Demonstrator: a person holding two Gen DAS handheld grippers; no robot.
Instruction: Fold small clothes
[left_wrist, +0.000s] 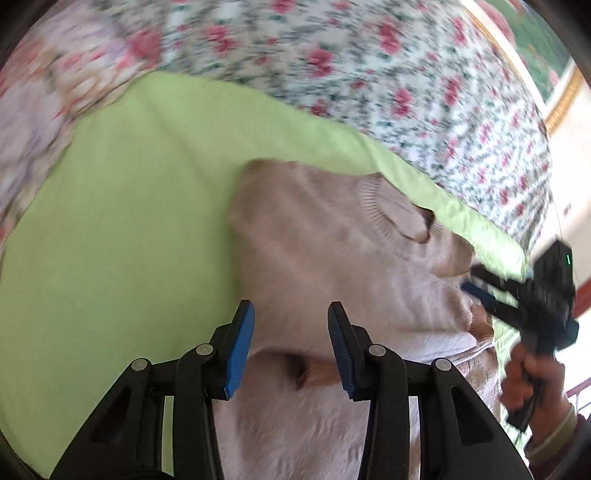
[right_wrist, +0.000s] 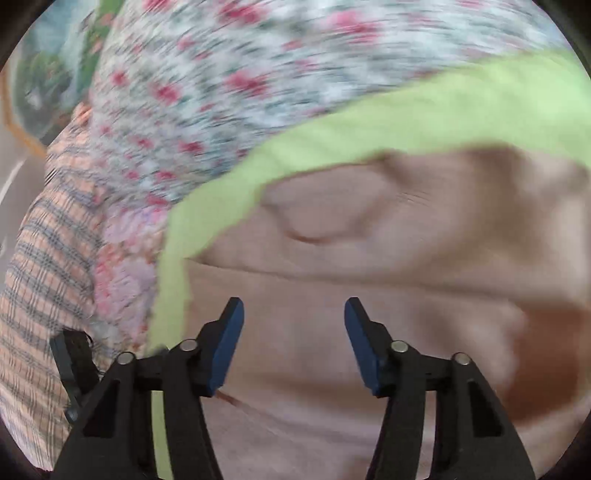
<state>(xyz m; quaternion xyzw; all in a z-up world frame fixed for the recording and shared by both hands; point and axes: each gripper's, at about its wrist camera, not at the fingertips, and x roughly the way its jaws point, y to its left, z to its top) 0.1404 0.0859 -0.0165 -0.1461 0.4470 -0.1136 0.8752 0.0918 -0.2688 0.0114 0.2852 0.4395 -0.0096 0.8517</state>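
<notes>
The pink sweater (left_wrist: 332, 258) lies collar-up on the green cloth (left_wrist: 110, 221), spread for folding. Left tongs (left_wrist: 291, 347) and right tongs (right_wrist: 293, 343) hover open above it, empty.

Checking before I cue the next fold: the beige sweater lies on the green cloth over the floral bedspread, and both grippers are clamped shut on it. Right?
Not quite. The left gripper and right gripper are both open, jaws apart above the beige sweater, as each wrist view shows. The sweater does lie on the green cloth over the floral bedspread.
</notes>
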